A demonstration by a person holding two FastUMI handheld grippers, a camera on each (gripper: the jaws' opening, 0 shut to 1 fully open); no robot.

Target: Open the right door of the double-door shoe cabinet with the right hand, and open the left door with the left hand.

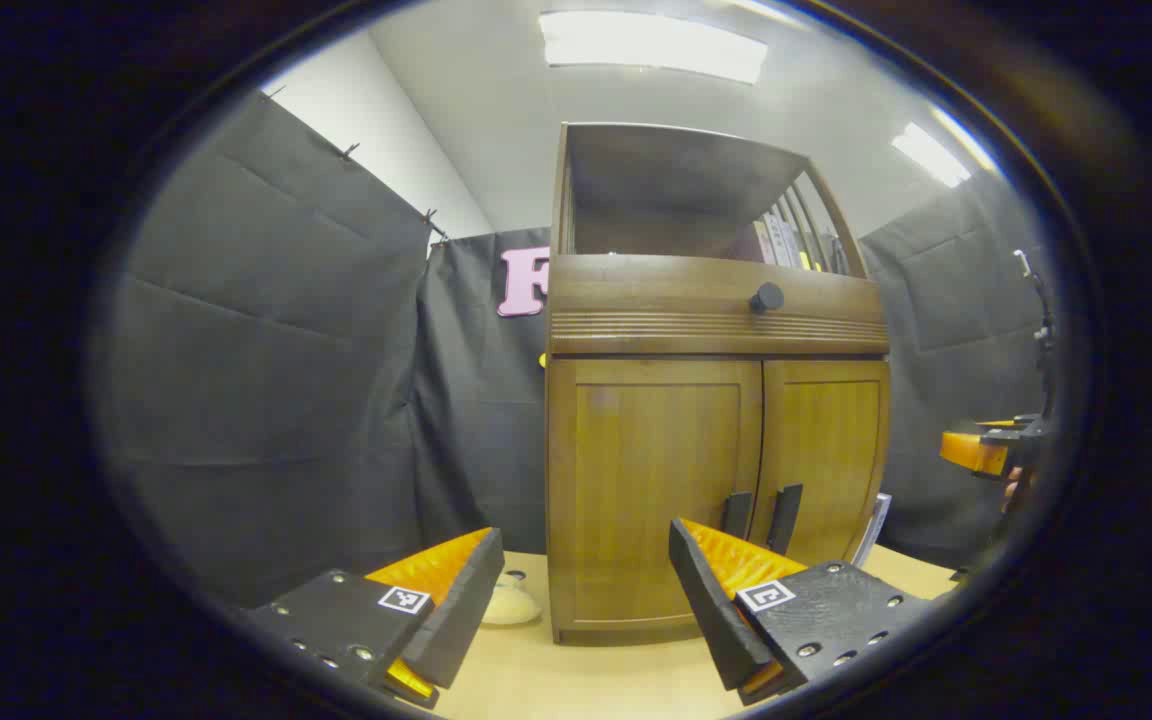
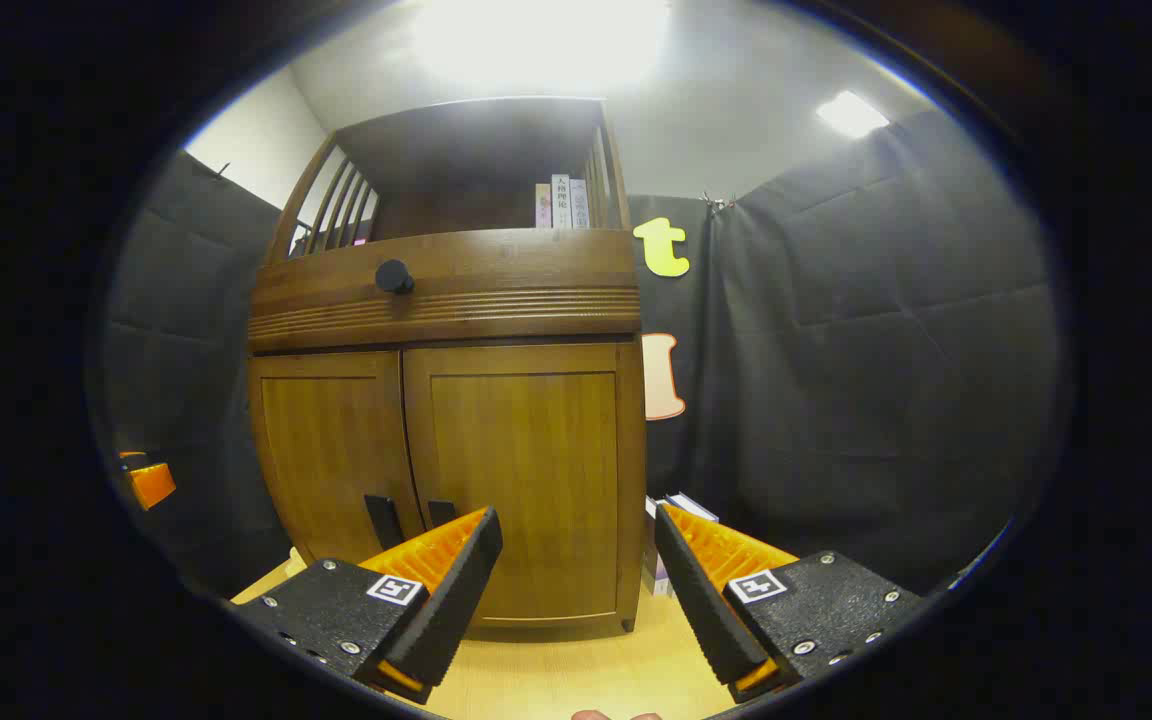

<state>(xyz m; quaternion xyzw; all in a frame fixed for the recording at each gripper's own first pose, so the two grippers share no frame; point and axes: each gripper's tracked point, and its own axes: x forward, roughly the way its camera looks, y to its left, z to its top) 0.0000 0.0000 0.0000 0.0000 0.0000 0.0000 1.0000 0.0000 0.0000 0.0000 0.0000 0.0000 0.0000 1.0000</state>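
In your left gripper view, the wooden shoe cabinet [image 1: 716, 400] stands ahead on the pale table [image 1: 576, 680], both panelled doors closed; your left gripper [image 1: 586, 590] gapes wide, grasping nothing. In your right gripper view, books [image 2: 562, 202], seemingly, fill the upper shelf; your right gripper [image 2: 576, 580] is likewise spread, empty.

Shut cabinet doors [image 1: 716, 480] — tool [image 1: 586, 590] agape
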